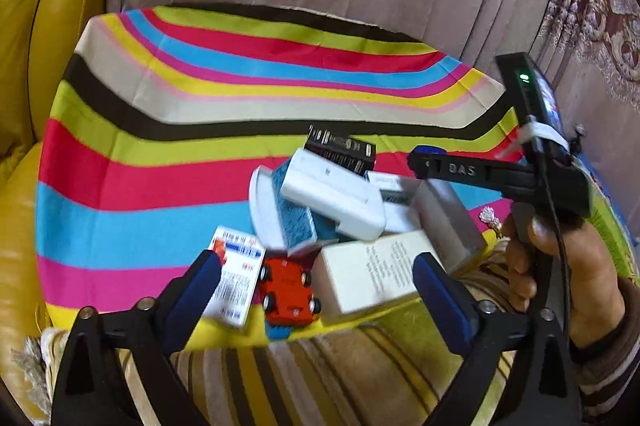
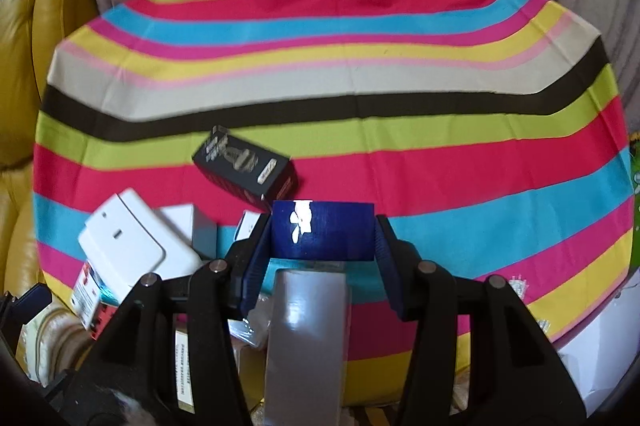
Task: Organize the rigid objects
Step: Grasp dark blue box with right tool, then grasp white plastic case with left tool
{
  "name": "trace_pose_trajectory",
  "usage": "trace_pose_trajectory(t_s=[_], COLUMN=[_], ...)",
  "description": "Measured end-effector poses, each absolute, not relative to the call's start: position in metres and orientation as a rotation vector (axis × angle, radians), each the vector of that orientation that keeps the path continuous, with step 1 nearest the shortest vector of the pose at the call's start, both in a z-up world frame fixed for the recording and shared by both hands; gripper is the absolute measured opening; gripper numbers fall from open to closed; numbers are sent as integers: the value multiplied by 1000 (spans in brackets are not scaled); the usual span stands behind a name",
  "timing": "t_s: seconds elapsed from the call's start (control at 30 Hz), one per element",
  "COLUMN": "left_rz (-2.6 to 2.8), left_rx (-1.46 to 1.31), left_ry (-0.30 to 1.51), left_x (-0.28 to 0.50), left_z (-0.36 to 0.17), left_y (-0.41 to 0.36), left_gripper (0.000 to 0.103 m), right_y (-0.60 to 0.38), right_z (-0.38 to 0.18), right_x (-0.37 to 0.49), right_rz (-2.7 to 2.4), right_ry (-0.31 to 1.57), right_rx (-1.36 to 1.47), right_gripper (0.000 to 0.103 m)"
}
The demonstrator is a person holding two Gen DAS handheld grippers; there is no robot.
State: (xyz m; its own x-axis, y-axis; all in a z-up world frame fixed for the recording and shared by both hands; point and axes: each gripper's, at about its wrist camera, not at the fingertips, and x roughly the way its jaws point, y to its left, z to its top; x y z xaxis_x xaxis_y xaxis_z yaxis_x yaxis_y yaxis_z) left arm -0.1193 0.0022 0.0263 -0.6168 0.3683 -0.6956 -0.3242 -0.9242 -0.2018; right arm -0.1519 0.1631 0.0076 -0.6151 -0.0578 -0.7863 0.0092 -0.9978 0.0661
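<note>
My right gripper (image 2: 323, 250) is clamped on a blue box (image 2: 323, 236), pads flat on its two ends, lifted above the striped cloth (image 2: 400, 93). My left gripper (image 1: 316, 286) is spread wide with nothing in it, hovering over the pile: red car (image 1: 289, 290), cream box (image 1: 370, 276), white charger (image 1: 334, 199). To do this well I'd carry the box level toward the bare cloth beyond the black box (image 2: 246, 165), lower it flat, and only then let go
</note>
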Motion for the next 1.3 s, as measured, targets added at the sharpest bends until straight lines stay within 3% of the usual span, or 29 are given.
trace_pose_trajectory(t_s=[0.43, 1.1, 1.3], left_rz=[2550, 2537, 2549], left_rx=[-1065, -1206, -1187], left_ry=[259, 393, 389], left_x=[-147, -171, -168], left_z=[22, -1, 2], left_y=[54, 69, 68], left_gripper=[103, 102, 85], right_y=[201, 223, 224], right_z=[19, 3, 0], right_x=[-97, -85, -86], right_rz=[-2953, -2915, -2901], right_ry=[-243, -372, -385], right_rx=[1182, 1197, 1216], right_gripper=[54, 54, 54])
